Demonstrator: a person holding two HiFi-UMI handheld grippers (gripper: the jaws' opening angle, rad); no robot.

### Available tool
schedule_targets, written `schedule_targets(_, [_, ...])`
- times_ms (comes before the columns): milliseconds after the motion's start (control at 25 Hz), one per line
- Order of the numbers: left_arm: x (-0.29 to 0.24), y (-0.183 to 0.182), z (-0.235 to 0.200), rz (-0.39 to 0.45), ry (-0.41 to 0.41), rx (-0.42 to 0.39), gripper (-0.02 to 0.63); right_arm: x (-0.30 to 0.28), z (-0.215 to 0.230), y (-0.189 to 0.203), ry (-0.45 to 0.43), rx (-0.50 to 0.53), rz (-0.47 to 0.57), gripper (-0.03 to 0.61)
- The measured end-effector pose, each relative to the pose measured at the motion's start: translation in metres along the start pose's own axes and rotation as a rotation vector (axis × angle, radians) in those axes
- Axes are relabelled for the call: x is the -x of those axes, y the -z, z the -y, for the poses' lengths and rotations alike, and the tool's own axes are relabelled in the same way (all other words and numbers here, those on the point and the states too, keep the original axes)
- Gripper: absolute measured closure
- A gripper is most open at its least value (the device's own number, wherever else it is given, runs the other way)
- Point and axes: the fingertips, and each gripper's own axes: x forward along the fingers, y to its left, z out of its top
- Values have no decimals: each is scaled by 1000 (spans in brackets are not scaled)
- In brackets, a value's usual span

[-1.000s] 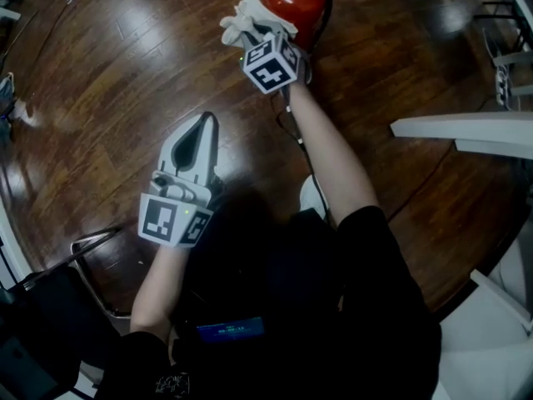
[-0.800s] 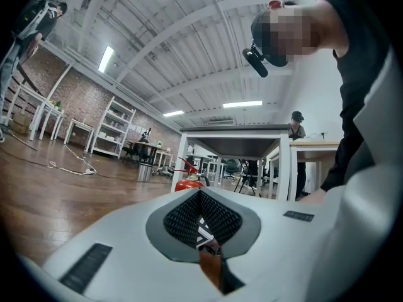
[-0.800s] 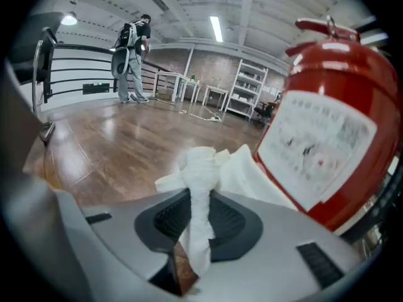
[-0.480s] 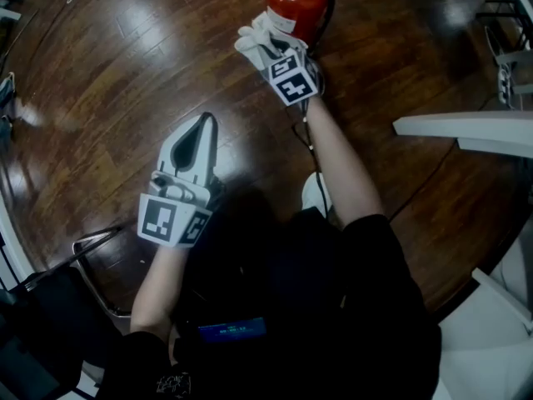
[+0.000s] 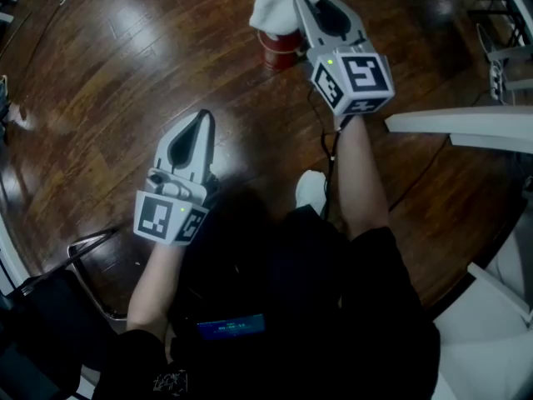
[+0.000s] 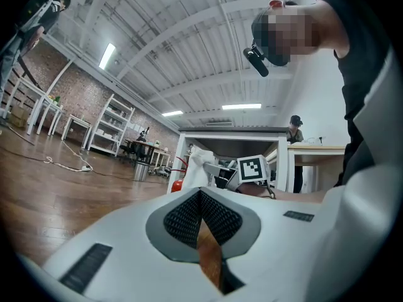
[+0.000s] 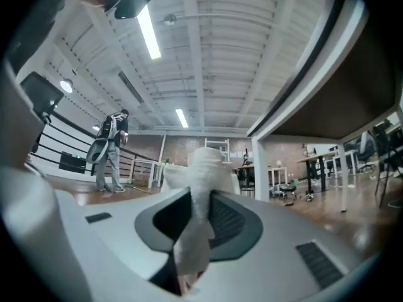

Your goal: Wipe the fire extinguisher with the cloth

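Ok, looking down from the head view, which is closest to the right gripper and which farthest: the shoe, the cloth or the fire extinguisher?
1. Cloth, pinched by the right gripper, at the top.
2. Fire extinguisher, standing just below the cloth.
3. Shoe, much lower down, mid-picture.

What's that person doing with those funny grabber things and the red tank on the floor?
A person holds a two-jaw gripper in each hand. The right gripper is shut on a white cloth and holds it over the top of the red fire extinguisher, which stands on the wooden floor. Whether the cloth touches it cannot be told. The left gripper is shut and empty, off to the side.
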Motion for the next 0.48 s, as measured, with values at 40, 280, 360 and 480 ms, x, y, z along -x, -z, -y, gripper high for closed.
schedule_targets(40, [0, 0, -1, -1, -1, 0, 612, 1, 9, -6, 25, 0, 14, 486])
schedule_targets(280, [2, 1, -1, -6, -2, 1, 612, -2, 47, 16, 119, -26, -14, 485])
schedule_targets(360, [1, 2, -1, -6, -2, 0, 612, 0, 56, 34, 145, -31, -41, 486])
schedule_targets(480, [3, 3, -4, -8, -8, 1, 612, 11, 66, 56, 185, -54, -61, 486])
